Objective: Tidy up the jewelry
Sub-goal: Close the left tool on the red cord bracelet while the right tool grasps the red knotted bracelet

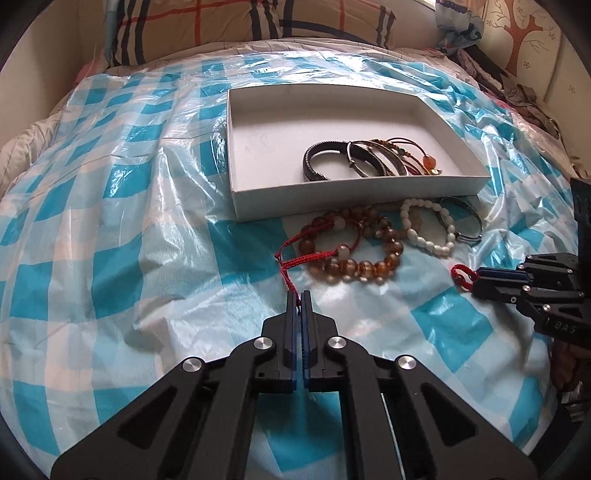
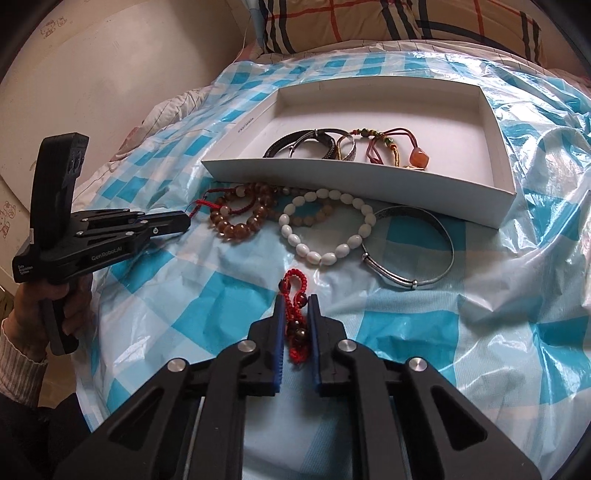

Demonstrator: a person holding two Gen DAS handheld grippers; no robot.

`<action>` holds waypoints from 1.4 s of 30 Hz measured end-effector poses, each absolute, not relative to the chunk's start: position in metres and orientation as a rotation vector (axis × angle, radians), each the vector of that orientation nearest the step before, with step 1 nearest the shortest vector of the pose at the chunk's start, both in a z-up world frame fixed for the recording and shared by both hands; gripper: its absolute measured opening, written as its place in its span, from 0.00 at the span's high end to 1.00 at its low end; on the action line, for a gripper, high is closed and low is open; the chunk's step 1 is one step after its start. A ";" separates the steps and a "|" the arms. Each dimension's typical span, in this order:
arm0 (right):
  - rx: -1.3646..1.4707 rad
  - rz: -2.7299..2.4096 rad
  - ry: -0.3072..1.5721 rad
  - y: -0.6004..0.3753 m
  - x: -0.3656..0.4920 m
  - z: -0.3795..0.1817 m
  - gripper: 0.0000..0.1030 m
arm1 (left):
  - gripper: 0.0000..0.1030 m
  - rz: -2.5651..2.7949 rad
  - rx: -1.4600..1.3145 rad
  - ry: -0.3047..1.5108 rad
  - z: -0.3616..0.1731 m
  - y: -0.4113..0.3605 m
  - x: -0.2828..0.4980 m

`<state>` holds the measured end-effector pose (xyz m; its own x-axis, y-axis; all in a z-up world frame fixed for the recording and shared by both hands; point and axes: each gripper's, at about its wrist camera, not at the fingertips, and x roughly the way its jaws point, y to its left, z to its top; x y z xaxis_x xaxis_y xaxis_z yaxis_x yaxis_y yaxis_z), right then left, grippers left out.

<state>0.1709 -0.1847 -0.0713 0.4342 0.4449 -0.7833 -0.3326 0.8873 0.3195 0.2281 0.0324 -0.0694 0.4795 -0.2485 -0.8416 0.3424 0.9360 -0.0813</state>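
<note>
1. Pinching the loose end of a red cord bracelet (image 1: 314, 251), the left gripper (image 1: 300, 295) has its two fingers pressed together on the string; that bracelet carries pale beads and lies across the amber bead bracelet (image 1: 354, 258).
2. One white box (image 1: 258, 206) sits on the blue-and-white checked plastic sheet (image 1: 110, 221), open at the top.
3. Inside the box, along its near wall, lie about five pieces: one dark band (image 1: 317, 162), a silver bangle (image 1: 360, 157), a patterned bangle just beside it, and corded pieces, one carrying an orange stone (image 2: 419, 157). The exact count of the cords is hard to tell.
4. Outside the box, just in front of its near wall, four pieces lie close together: the red cord bracelet, the amber bead bracelet, one white bead bracelet (image 2: 325, 229) and one silver bangle (image 2: 410, 251).
5. A fifth loose piece, a red knotted bracelet (image 2: 295, 325) with dark beads, sits between the fingers of the right gripper (image 2: 295, 301), which close on it from both sides.
6. One plaid pillow (image 1: 240, 26) lies behind the sheet.
</note>
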 end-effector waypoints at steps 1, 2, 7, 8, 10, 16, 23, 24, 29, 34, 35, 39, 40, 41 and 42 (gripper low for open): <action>0.127 0.484 1.011 -0.187 0.166 -0.069 0.89 | 0.98 -0.374 0.096 1.012 -0.067 0.035 0.220; 0.130 0.481 1.009 -0.190 0.162 -0.067 0.89 | 0.98 -0.384 0.094 1.013 -0.064 0.038 0.211; 0.159 0.469 1.015 -0.202 0.152 -0.060 0.89 | 0.98 -0.428 0.159 1.037 -0.054 0.042 0.185; 0.170 0.470 1.021 -0.204 0.154 -0.060 0.88 | 0.98 -0.425 0.169 1.031 -0.052 0.042 0.183; 0.185 0.464 1.011 -0.207 0.153 -0.059 0.67 | 0.96 -0.418 0.172 1.014 -0.046 0.043 0.184; 0.151 0.470 1.013 -0.193 0.158 -0.062 0.62 | 0.61 -0.400 0.223 0.958 -0.045 0.027 0.202; 0.135 0.438 1.007 -0.191 0.159 -0.069 0.63 | 0.86 -0.399 0.237 1.025 -0.077 0.016 0.215; 0.131 0.428 1.005 -0.192 0.159 -0.069 0.68 | 0.94 -0.403 0.235 1.025 -0.076 0.015 0.214; 0.077 0.432 0.996 -0.188 0.155 -0.061 0.81 | 0.96 -0.461 0.176 1.016 -0.059 0.017 0.200; 0.064 0.416 0.982 -0.187 0.156 -0.060 0.52 | 0.95 -0.435 0.155 1.010 -0.057 0.023 0.199; 0.061 0.415 0.987 -0.187 0.156 -0.063 0.52 | 0.94 -0.423 0.156 1.018 -0.061 0.024 0.201; 0.042 0.405 0.988 -0.184 0.154 -0.072 0.63 | 0.83 -0.413 0.140 1.025 -0.075 0.026 0.204; 0.061 0.405 0.990 -0.187 0.155 -0.072 0.79 | 0.83 -0.408 0.133 1.024 -0.077 0.026 0.204; 0.087 0.408 0.993 -0.190 0.156 -0.071 0.83 | 0.84 -0.405 0.132 1.026 -0.076 0.026 0.204; 0.107 0.409 0.987 -0.192 0.156 -0.069 0.84 | 0.96 -0.416 0.130 1.027 -0.075 0.024 0.204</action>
